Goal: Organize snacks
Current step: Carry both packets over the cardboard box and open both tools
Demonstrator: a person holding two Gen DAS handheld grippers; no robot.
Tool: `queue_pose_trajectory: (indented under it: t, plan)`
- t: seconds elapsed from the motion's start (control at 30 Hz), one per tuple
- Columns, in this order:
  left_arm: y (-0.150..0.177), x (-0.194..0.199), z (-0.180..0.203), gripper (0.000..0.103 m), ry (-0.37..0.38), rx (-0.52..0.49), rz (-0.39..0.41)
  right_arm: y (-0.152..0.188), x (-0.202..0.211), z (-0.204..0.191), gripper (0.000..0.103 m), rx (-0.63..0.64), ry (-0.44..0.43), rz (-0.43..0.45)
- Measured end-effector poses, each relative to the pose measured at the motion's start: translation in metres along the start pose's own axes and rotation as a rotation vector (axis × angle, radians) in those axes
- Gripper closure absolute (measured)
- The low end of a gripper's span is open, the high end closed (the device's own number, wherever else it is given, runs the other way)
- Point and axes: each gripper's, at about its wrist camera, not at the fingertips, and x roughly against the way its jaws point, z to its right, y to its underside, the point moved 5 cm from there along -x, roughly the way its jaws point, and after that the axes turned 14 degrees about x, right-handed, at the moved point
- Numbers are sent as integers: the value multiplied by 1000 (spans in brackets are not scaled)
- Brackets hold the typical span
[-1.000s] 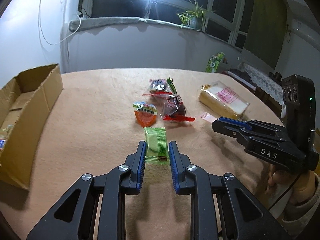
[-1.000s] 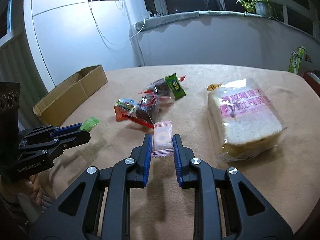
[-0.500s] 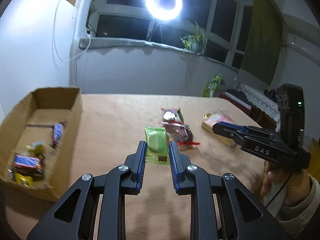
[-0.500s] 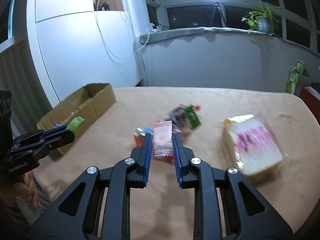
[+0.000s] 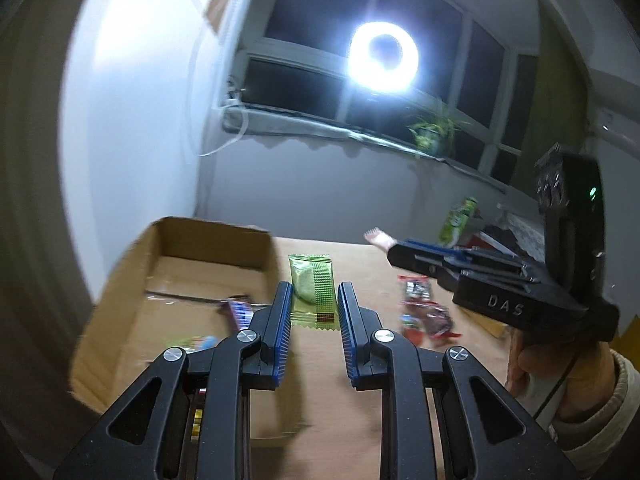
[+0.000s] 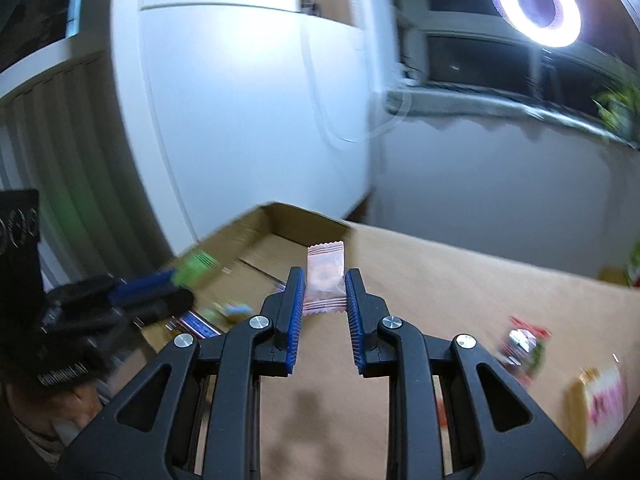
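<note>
Left gripper [image 5: 313, 300]: jaws clamped on a green snack packet [image 5: 312, 286], the packet upright between the blue pads and sticking out past their tips. It is held off the table [image 5: 360, 364], just beside the near right wall of the cardboard box [image 5: 120, 280].

Right gripper [image 6: 322, 298]: jaws clamped on a pink-and-white snack packet [image 6: 325, 280], likewise upright and clear of the table, in front of the box's far right corner. In the left wrist view the same gripper sits to the right, the tip of the pink packet poking past its jaws, with the person's hand [image 5: 532, 364] and a pale sleeve cuff [image 5: 600, 408] under it.

Box – open top, standing at the left side of the table. Several small wrapped snacks already lie on its floor: one purple-blue wrapper [image 5: 240, 312], others yellow and light blue, too blurred to name.

Still on the table, well apart from the box – a cluster of red-and-dark wrapped snacks [image 5: 424, 312] and a bagged loaf of sliced bread [image 6: 600, 404] near the right edge.

Background: lit ring light [image 5: 383, 57] in front of dark windows, a potted plant [image 5: 430, 132] on the sill. Both views are motion-blurred – fine detail of the snacks is not readable.
</note>
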Motion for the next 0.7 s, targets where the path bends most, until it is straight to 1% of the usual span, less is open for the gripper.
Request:
queue_pose_trajectory:
  t: [0.07, 0.27, 0.43, 0.47, 0.53, 0.57, 0.6, 0.63, 0.67, 0.7]
  plan:
    - [-4, 1, -15, 82, -21, 21, 3, -16, -14, -16, 82, 29, -32, 13]
    - [-4, -3, -44, 82, -63, 66, -6, -41, -54, -47, 82, 89, -105, 17]
    - [1, -12, -58, 82, -74, 98, -30, -47, -84, -58, 81, 111, -142, 2]
    - [3, -14, -62, 82, -76, 107, -37, -47, -92, -59, 81, 115, -149, -5]
    - [6, -18, -67, 82, -77, 128, -51, -44, -105, -62, 81, 130, -172, -47]
    - [8, -19, -69, 81, -78, 140, -60, -42, -107, -61, 79, 129, -170, -48]
    - [9, -20, -71, 79, -80, 152, -67, -40, -109, -59, 76, 121, -160, -47]
    - [10, -20, -73, 67, -88, 164, -75, -38, -110, -59, 71, 119, -158, -49]
    - [11, -19, -75, 58, -96, 170, -77, -37, -109, -58, 70, 117, -151, -44]
    - [11, -18, -77, 44, -102, 169, -70, -37, -107, -57, 70, 114, -143, -34]
